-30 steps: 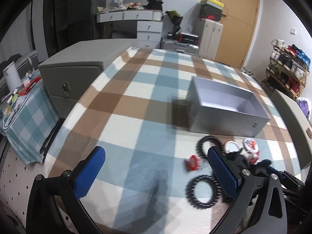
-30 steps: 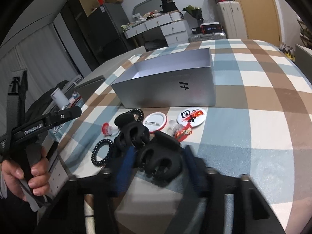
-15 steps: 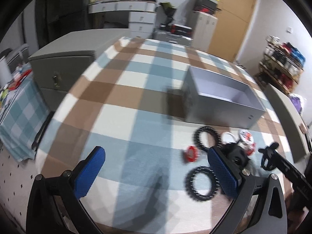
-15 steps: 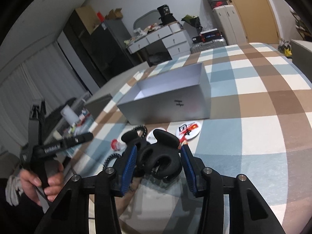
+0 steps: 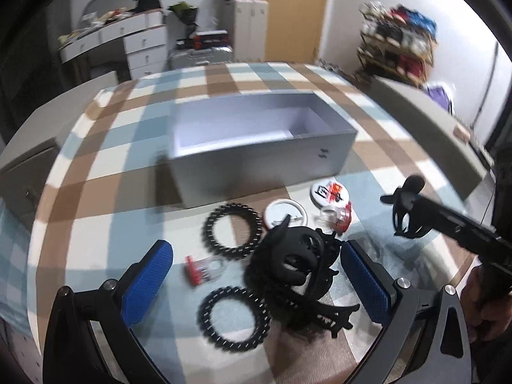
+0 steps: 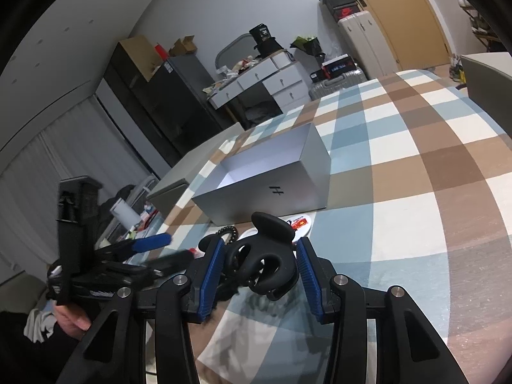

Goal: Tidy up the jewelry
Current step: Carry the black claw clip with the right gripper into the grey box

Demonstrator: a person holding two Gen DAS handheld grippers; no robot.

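An open grey box (image 5: 262, 160) sits on a checked tablecloth (image 6: 416, 166), its long axis running left to right in the left wrist view. In front of the box lie two black coil hair ties (image 5: 233, 231), two round badges (image 5: 331, 194), two small red-and-clear pieces (image 5: 202, 268) and one black claw clip (image 5: 297, 272). The right gripper (image 6: 260, 272) pinches a second black claw clip (image 6: 267, 262) above them, handles pointing toward the box. The left gripper (image 5: 256, 281) hangs wide apart, empty.

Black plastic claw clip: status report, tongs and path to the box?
Right tongs shut on black plastic claw clip, lifted. Left tongs open, over another black claw clip. Open grey cardboard box ahead; path clear.
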